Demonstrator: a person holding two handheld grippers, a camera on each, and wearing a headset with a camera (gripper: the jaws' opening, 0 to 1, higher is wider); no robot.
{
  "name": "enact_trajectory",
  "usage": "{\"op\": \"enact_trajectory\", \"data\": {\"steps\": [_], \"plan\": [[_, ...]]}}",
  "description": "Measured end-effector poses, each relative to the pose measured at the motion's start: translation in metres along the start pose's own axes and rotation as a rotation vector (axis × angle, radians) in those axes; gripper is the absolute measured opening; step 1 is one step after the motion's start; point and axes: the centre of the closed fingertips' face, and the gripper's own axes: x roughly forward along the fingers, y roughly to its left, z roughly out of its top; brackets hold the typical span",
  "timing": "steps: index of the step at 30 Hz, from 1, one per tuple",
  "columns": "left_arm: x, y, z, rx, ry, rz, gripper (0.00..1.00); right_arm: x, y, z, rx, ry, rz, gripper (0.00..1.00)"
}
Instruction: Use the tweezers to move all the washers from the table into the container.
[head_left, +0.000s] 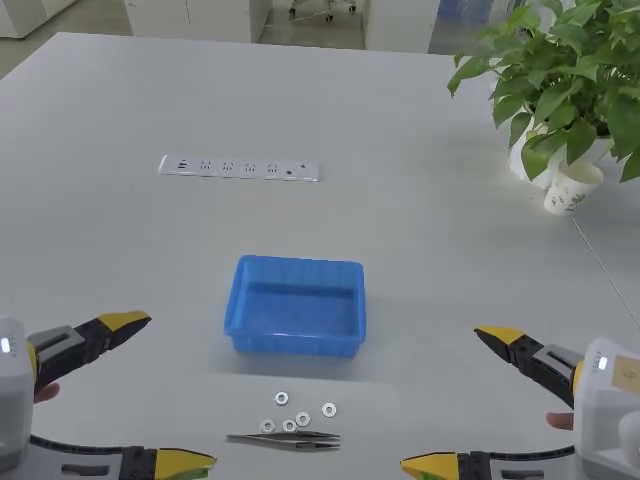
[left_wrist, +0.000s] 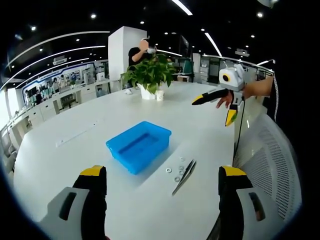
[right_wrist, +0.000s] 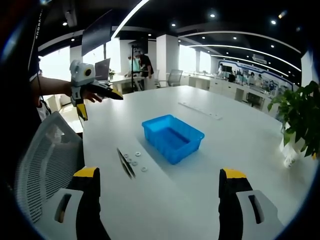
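The left tool (head_left: 170, 391) and right tool (head_left: 450, 399) hover empty, jaws wide apart, flanking the tweezers (head_left: 285, 438) beside the washers (head_left: 300, 410), seemingly ready for pickup.

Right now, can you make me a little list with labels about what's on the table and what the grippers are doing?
Container: blue plastic container, empty inside
Washers: five small silver metal washers on the table, on the person's side of the container
Tool: thin metal tweezers lying flat beside the washers, not picked up
Left gripper: open, holding nothing
Right gripper: open, holding nothing
Washers in container: none yet
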Motion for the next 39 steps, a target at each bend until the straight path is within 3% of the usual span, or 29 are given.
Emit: {"op": "enact_trajectory", "data": {"steps": [21, 24, 39], "plan": [[-0.002, 0.001, -0.001, 0.0, 0.009, 0.001, 0.99, 0.0, -0.001, 0.001, -0.006, 0.006, 0.013, 0.99], [-0.002, 0.0, -0.004, 0.023, 0.035, -0.006, 0.98, 0.001, 0.0, 0.002, -0.015, 0.012, 0.027, 0.98], [0.015, -0.016, -0.02, 0.101, 0.125, -0.118, 0.72, 0.017, 0.013, 0.001, -0.119, 0.055, 0.133, 0.83]]}}
